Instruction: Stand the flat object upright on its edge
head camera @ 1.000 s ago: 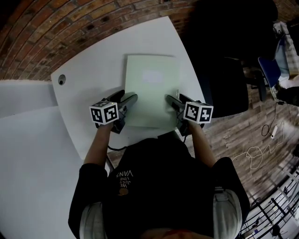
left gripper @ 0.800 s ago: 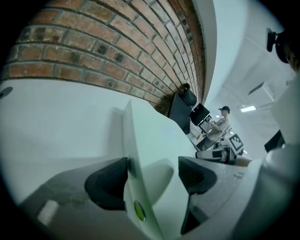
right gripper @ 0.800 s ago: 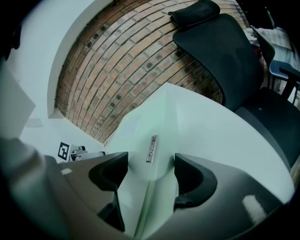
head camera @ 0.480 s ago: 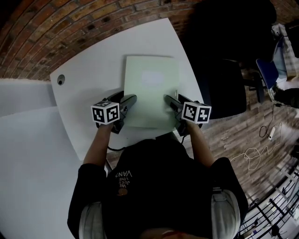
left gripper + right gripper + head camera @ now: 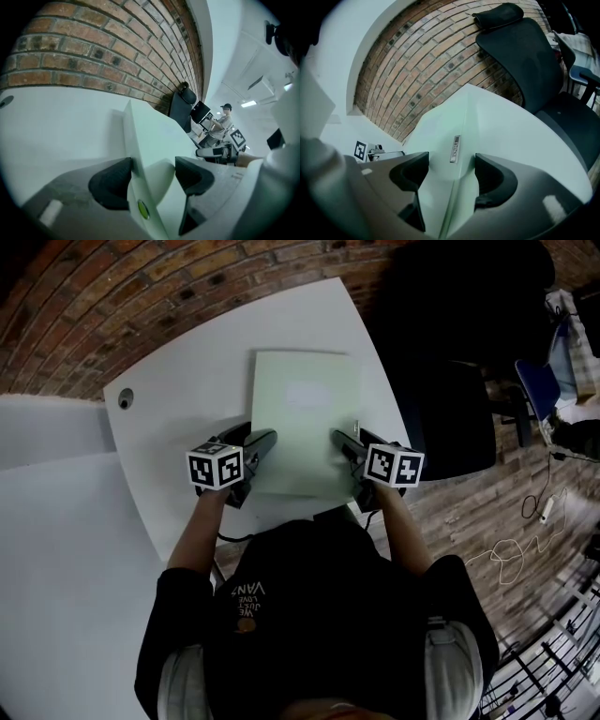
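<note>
A white table (image 5: 178, 381) fills the middle of the head view, with a black chair (image 5: 450, 418) just beyond its right edge. A pale green book (image 5: 305, 413) lies flat on the table, its near end toward the person. Both forearms reach forward, one on either side of the book. The left gripper (image 5: 267, 437) sits at the book's left edge and the right gripper (image 5: 337, 439) at its right edge, both near the close end and angled inward. Each claw is spread, with the book's edge between the two jaws and not pinched. Compared with a second ago, the book has stayed flat and the left gripper has shifted only slightly.
</note>
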A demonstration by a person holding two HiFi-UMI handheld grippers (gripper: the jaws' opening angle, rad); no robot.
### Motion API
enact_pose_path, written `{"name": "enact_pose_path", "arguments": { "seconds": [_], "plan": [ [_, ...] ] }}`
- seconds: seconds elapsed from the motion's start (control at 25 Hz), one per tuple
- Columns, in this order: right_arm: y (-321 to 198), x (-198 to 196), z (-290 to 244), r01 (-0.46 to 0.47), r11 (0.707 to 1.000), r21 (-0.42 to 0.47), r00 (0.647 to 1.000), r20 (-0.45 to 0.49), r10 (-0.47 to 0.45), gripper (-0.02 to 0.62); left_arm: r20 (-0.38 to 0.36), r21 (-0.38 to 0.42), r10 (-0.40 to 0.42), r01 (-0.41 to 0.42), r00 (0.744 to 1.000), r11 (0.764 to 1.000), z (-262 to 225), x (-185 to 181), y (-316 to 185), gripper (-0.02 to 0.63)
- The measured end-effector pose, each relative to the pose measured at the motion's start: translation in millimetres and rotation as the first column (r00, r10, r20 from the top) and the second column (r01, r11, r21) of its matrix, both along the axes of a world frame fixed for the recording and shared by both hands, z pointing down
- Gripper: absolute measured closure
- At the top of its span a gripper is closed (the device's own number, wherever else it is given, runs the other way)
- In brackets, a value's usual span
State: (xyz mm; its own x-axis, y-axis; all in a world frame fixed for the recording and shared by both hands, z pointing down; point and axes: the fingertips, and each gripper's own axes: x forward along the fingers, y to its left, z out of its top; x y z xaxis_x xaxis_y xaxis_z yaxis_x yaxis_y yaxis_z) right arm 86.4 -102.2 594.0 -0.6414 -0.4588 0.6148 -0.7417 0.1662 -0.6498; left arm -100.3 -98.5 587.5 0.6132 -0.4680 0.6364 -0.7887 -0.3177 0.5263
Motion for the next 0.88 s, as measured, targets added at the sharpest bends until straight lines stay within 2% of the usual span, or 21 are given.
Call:
{"name": "enact_pose_path", "arguments": {
  "seconds": [0.48, 0.72, 0.88],
  "plan": [
    [-20.4, 2.2, -24.2, 0.003, 0.995, 0.102, 1.0, -0.019, -0.001, 0.291, 0.006, 0.108, -0.007, 0.006, 1.0, 0.994, -24.6, 1.1, -16.3, 0.31],
    [-37.8, 0.1, -44.7, 0.005, 0.984, 0.176, 1.0, -0.014, -0.002, 0.288, 0.032, 0.217, -0.011, 0.004, 0.999, 0.976, -48.9, 0.9, -32.4, 0.311],
    [-51.4, -3.1, -56.9, 0.006, 0.974, 0.228, 1.0, -0.019, -0.002, 0.285, 0.037, 0.253, -0.019, 0.009, 0.999, 0.967, -59.7, -1.5, -42.7, 0.311]
  ]
}}
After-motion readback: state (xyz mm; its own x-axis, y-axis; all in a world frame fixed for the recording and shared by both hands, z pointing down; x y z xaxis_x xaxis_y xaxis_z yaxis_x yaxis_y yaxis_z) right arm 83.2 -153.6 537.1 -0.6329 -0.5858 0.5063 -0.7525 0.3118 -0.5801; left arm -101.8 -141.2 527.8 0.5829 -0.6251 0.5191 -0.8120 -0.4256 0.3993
